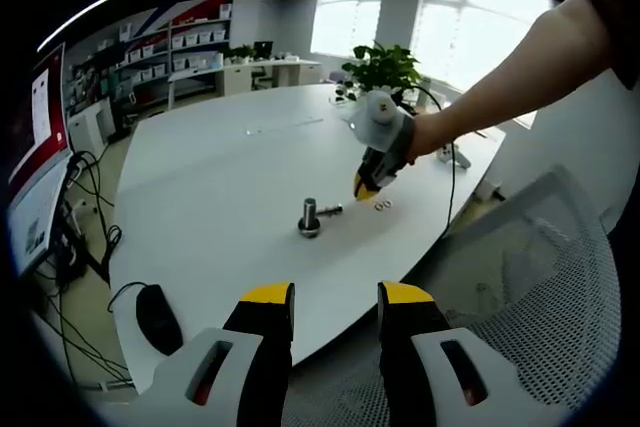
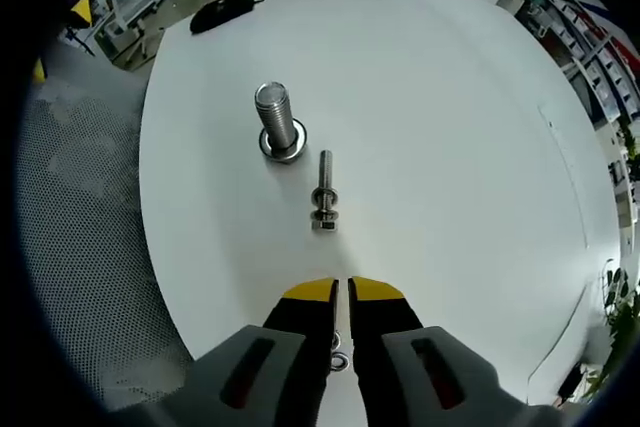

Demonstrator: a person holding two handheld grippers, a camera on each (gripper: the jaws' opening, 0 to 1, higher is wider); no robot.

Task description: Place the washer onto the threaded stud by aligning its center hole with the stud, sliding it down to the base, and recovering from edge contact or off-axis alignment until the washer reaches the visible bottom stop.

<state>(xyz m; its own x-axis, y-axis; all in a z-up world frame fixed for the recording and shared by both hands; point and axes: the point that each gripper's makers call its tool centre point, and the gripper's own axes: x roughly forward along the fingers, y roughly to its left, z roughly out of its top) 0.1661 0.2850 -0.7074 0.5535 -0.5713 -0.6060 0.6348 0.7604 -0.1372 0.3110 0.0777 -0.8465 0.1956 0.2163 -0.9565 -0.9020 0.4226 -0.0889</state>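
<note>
Right gripper nearly closed above washers, grip unconfirmed; left gripper open, empty; seat 1 washer squarely before centring over stud.

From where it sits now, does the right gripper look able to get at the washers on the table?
Probably yes. The right gripper hangs right over the washers, which lie flat on the bare table; the small bolt and upright stud stand farther off.

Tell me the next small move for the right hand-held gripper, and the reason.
Probably lower the right hand-held gripper and close on a small silver washer lying under its tips. Its yellow-tipped jaws look nearly closed and seem to hold nothing, and the upright threaded steel stud stands ahead on the white table.
</note>
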